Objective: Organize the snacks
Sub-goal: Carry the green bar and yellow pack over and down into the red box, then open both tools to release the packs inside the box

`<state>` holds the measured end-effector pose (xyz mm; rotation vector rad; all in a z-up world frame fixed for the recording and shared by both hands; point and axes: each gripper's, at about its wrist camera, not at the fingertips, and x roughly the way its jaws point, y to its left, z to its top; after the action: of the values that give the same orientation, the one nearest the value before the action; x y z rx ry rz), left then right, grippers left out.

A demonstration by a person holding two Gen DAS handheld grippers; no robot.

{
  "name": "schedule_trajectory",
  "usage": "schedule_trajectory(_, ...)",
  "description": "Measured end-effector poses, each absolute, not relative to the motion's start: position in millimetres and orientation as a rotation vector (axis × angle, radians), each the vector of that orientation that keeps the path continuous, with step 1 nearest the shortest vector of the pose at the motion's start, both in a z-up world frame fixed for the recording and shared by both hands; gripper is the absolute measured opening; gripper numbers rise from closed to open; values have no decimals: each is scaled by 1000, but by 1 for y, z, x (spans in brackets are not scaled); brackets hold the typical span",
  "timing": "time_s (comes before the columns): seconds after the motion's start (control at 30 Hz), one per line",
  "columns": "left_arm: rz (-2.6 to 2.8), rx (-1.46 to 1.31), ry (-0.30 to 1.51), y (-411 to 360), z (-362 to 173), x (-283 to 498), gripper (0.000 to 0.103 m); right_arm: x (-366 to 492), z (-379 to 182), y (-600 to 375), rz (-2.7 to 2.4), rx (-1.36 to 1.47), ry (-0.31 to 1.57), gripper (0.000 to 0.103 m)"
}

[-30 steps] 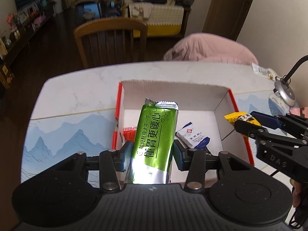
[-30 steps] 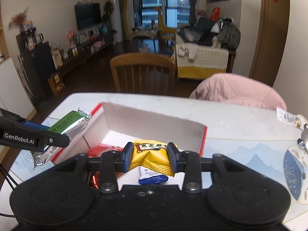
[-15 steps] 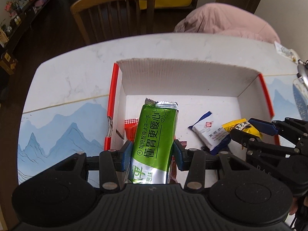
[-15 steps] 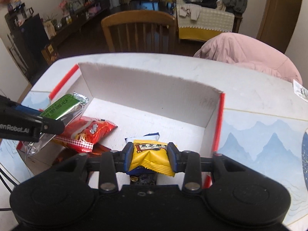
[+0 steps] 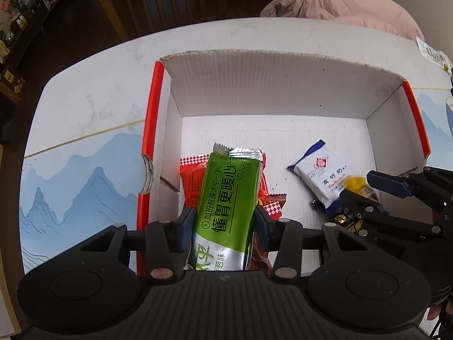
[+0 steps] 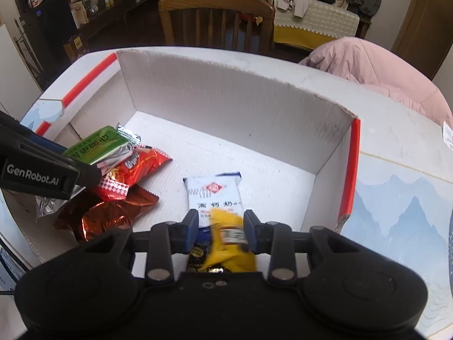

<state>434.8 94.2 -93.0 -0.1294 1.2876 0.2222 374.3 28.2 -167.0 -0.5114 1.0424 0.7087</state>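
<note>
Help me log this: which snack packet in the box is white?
The white packet with blue ends, lying flat on the box floor just ahead of the right gripper; its neighbours are red, copper-brown, green and yellow.

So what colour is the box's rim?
Red on the side edges of the box, clearest in the left wrist view.

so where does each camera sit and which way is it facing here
Left wrist: on the left claw, looking steeply down into the box; its own fingers clamp the green packet, and the right claw shows at the right edge.
Right wrist: on the right claw, tilted down toward the box's far wall; its jaws are closing with the blurred yellow packet between them, and the left claw enters at left.
Shared: box, green packet, white packet, red packets.
</note>
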Motion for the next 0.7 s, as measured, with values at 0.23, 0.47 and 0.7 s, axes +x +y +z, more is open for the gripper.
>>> schedule_trajectory(0.23, 203, -124, 1280, 90, -91, 428, 45, 370, -165, 23, 703, -512, 1044, 38)
schedule_trajectory(0.47, 174, -151, 1224, 90, -71, 411, 47, 360, -140, 13, 713, -448, 1020, 42)
schedule_trajectory(0.7, 174, -160, 1146, 89, -46, 384, 47, 341, -108, 3, 719, -404, 969, 49)
